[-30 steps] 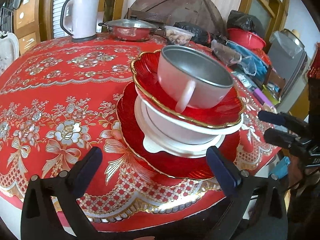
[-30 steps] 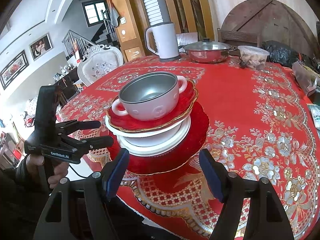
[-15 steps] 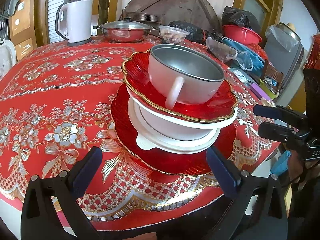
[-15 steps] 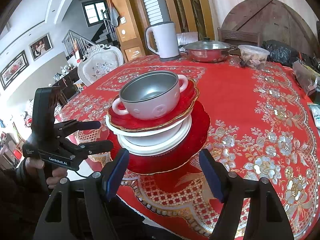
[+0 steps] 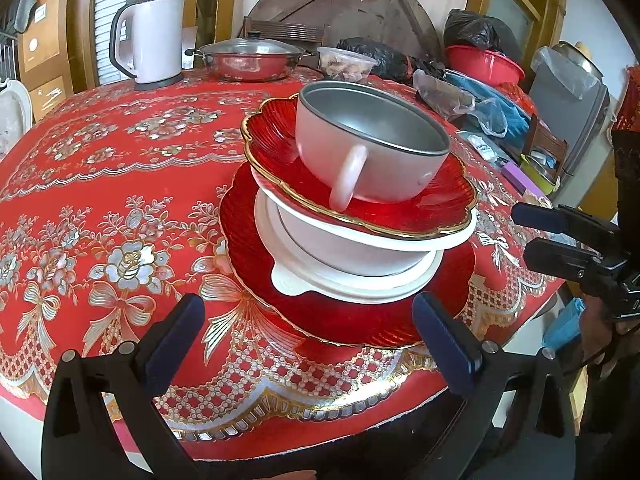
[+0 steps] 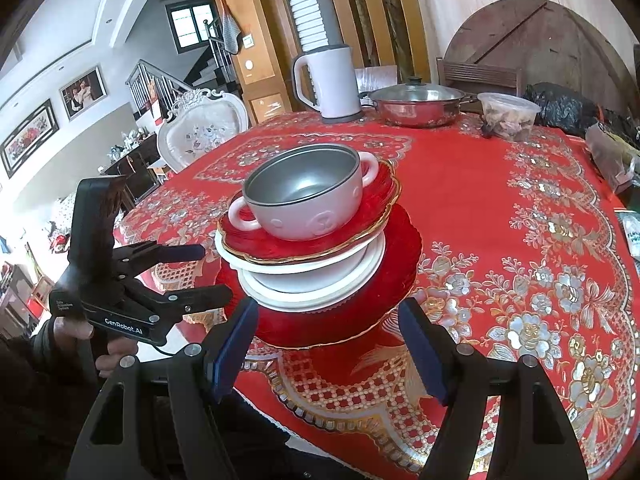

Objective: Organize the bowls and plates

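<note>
Red tablecloth (image 5: 120,152) fills the left wrist view, where the stack sits slightly further left in frame than a second ago. The left gripper (image 5: 308,340) is spread wide and empty, its fingers short of the large red plate (image 5: 340,320). White dishes (image 5: 352,256) are half hidden under the gold-rimmed red plate (image 5: 400,208) carrying the two-handled bowl (image 5: 372,148). In the right wrist view, the framing is nearly unchanged. The right gripper (image 6: 328,344) gapes empty, fingers flanking the large plate's near edge without touching. The white dishes' shape is unclear.
</note>
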Tool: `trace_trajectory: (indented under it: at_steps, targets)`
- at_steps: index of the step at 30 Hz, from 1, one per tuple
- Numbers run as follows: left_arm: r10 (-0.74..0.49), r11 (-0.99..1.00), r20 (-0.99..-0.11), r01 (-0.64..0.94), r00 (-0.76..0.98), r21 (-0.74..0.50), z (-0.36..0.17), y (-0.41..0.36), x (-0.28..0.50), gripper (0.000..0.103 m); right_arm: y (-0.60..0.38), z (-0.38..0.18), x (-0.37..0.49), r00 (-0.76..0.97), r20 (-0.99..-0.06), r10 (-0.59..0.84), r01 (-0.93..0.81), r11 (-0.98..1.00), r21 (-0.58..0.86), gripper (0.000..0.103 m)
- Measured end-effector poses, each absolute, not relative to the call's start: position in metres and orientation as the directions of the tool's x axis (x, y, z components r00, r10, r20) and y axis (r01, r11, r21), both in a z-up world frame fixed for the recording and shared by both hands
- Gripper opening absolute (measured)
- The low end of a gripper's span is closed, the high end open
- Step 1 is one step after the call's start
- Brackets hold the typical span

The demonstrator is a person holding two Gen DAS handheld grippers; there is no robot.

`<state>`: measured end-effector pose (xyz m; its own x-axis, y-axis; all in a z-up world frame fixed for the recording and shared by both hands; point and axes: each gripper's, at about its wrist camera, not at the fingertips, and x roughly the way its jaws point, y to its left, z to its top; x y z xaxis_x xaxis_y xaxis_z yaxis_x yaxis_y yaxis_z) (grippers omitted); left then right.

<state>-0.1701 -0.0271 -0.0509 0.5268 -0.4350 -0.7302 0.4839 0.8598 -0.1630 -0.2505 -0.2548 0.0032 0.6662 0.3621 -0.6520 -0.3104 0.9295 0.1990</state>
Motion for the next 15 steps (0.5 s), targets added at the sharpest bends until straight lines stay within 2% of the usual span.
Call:
trace_trajectory:
  at_steps: [15]
  targets:
    - [-0.448,0.852,-0.728,0.496,0.519,-0.171,-0.0511,-0.0303,-0.1704,0.103,-0.2549,0.0026,-0.2506,0.664,-0.654,0.361,-0.309,0.93,0.199,0.074]
